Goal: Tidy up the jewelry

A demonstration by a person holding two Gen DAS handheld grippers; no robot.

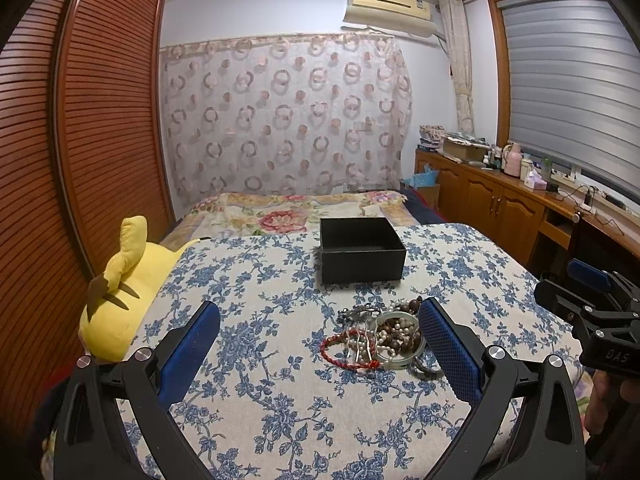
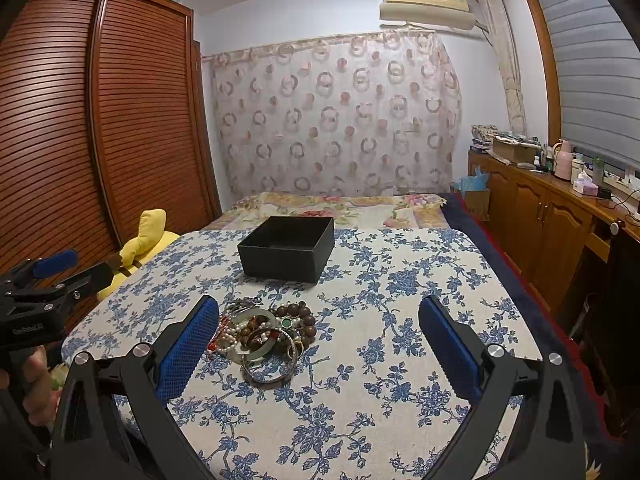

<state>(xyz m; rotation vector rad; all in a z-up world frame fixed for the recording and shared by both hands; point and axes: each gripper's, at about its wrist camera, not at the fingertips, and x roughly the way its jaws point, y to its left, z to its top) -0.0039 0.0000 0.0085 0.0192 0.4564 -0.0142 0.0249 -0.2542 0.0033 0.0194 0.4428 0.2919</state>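
Observation:
A heap of jewelry (image 1: 380, 336) (image 2: 266, 336) lies on the blue-flowered tablecloth (image 1: 280, 400) (image 2: 380, 320): a red braided bracelet (image 1: 347, 350), a pale bangle (image 2: 256, 354), brown wooden beads (image 2: 298, 314), pearls and a metal bangle (image 2: 270, 376). Behind the heap stands an open black box (image 1: 360, 256) (image 2: 286, 254) whose inside is hidden. My left gripper (image 1: 319, 306) (image 2: 94, 265) is open, its right finger next to the heap. Also open, my right gripper (image 2: 319, 302) (image 1: 554, 276) has its left finger beside the heap. Neither holds anything.
A yellow plush toy (image 1: 124, 292) (image 2: 150, 236) rests off the table's left edge. A bed with a floral cover (image 1: 288, 210) lies beyond the table. On the left is a slatted wooden wardrobe (image 1: 100, 120), on the right a cluttered wooden cabinet (image 1: 500, 196).

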